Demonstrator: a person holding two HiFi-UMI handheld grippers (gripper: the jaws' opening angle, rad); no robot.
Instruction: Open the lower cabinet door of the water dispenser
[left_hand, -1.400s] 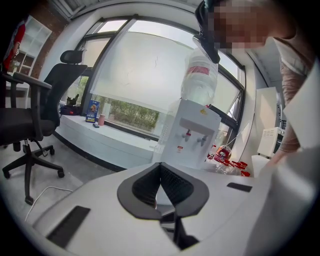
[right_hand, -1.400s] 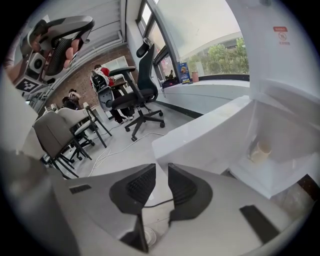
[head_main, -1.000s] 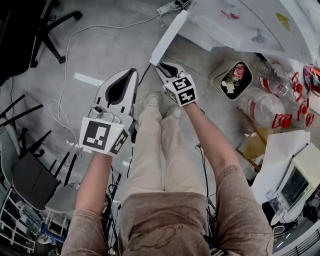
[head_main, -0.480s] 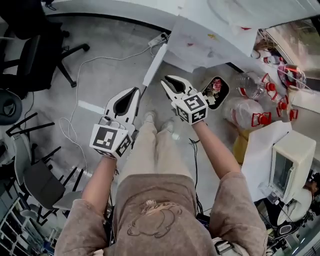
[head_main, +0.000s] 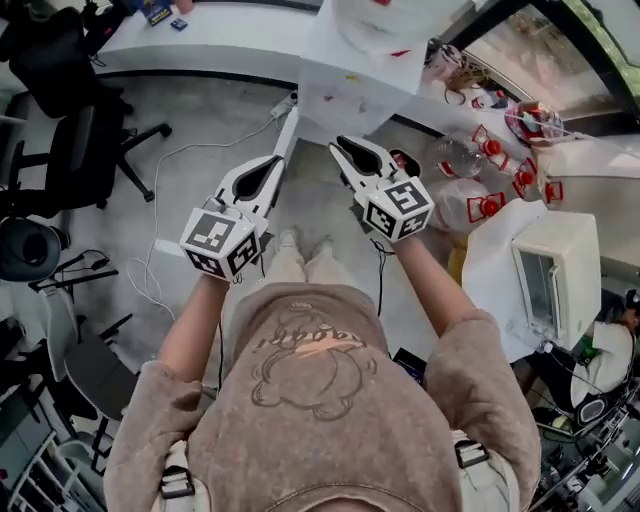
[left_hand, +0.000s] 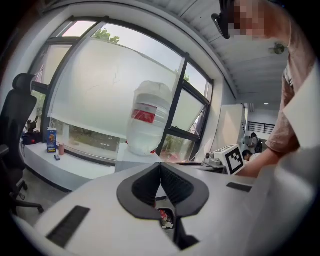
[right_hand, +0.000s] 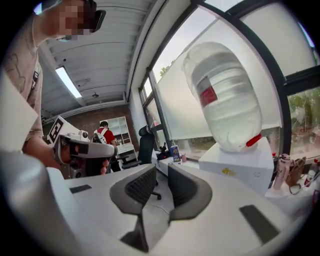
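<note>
The white water dispenser (head_main: 345, 90) stands in front of me with a big clear bottle (head_main: 385, 15) upside down on top. Its lower cabinet door is hidden from above. The left gripper view shows the bottle (left_hand: 147, 117) and the dispenser's top (left_hand: 137, 155) straight ahead. They fill the right side of the right gripper view, bottle (right_hand: 225, 95) over white body (right_hand: 245, 162). My left gripper (head_main: 277, 160) is shut, pads meeting at the tip (left_hand: 160, 165), and holds nothing. My right gripper (head_main: 340, 147) points at the dispenser with a narrow gap between its pads (right_hand: 161, 172) and nothing in it.
A rubbish bin (head_main: 405, 165) and empty bottles with red handles (head_main: 480, 205) sit right of the dispenser, beside a white appliance (head_main: 555, 285). A power strip (head_main: 283, 103) and a cable (head_main: 160, 290) lie on the floor. An office chair (head_main: 85, 150) stands left, by the window desk (head_main: 200, 40).
Both grippers have risen from floor height to the level of the dispenser's top and now point more level. The head view has lifted with them. The jaws look unchanged.
</note>
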